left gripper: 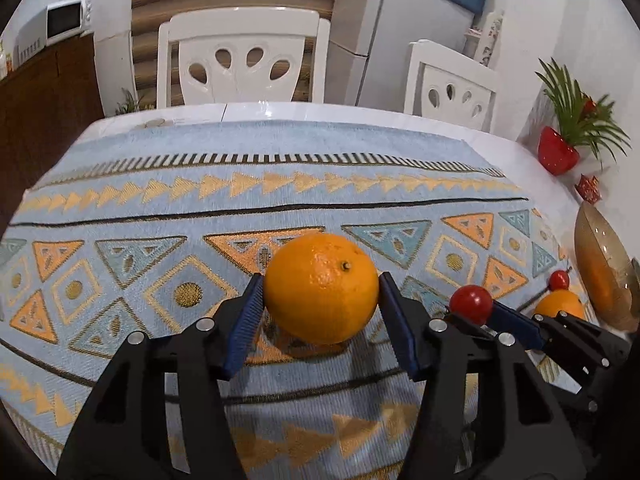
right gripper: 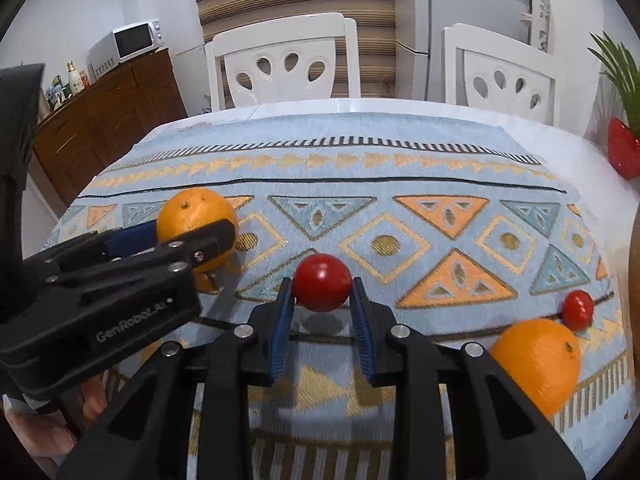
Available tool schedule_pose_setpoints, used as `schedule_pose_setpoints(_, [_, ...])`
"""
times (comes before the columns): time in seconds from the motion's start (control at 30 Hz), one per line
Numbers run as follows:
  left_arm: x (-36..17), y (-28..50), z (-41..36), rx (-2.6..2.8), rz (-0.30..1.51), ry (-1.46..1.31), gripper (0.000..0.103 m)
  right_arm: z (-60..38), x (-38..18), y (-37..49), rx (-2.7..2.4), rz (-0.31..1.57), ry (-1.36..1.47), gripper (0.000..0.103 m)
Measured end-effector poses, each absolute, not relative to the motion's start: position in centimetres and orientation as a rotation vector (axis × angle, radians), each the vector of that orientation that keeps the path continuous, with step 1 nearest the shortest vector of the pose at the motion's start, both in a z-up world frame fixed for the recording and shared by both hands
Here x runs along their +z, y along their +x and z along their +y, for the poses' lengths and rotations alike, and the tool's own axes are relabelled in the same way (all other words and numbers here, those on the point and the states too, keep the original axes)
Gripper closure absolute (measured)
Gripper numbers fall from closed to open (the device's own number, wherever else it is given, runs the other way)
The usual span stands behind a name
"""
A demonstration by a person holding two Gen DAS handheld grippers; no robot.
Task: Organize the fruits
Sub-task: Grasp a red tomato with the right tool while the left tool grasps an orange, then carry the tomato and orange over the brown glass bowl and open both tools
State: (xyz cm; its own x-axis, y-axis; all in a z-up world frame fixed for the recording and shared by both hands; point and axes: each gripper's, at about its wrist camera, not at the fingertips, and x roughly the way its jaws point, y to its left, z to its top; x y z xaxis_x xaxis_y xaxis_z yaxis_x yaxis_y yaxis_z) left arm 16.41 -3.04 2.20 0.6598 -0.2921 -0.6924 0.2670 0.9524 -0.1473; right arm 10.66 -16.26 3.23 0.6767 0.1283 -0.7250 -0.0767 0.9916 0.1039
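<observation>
So my right claw (right gripper: 322,304) is clamped on a red cherry tomato (right gripper: 322,282), lifted just off the bench (right gripper: 360,108); left claw (left gripper: 322,300) pinches an orange (left gripper: 322,288). The amber bowl (left gripper: 600,264) sits off right, nearer my right claw.

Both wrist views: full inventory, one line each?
orange: one, orange, lifted between left tongs
second orange: one, orange, on cloth at right
red fruit: one, red, between right tongs
small red fruit: one, red, behind second orange
bowl: one, amber glass, far right edge
tablecloth: one, blue patterned, on table
chairs: two, white, behind table
microwave: one, white, on wooden cabinet
hand: one, lower left under left tongs
</observation>
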Motion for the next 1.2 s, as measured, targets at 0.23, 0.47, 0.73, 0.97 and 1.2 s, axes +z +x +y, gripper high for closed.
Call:
schedule_pose_setpoints(0.23, [4.0, 10.9, -4.0, -0.399, 0.79, -0.022, 0.046, -19.2, 3.1, 4.7, 0.129, 0.873, 0.153, 0.075])
schedule_pose_setpoints(0.47, [3.6, 2.3, -6.7, -0.526, 0.794, 0.011, 0.046, -21.9, 3.7, -2.9, 0.111, 0.791, 0.079, 0.075])
schedule_pose_setpoints(0.73, [1.2, 0.6, -8.5, -0.554, 0.85, 0.059, 0.046, -24.9, 1.8, -4.0, 0.078, 0.864, 0.144, 0.074])
schedule_pose_setpoints(0.97, [0.5, 1.0, -8.2, -0.571, 0.88, 0.019, 0.028, -25.2, 1.3, -3.5, 0.118, 0.888, 0.167, 0.07])
schedule_pose_setpoints(1.2, [0.7, 0.8, -8.5, -0.526, 0.854, 0.043, 0.025, -24.9, 1.3, -3.4, 0.112, 0.886, 0.159, 0.068])
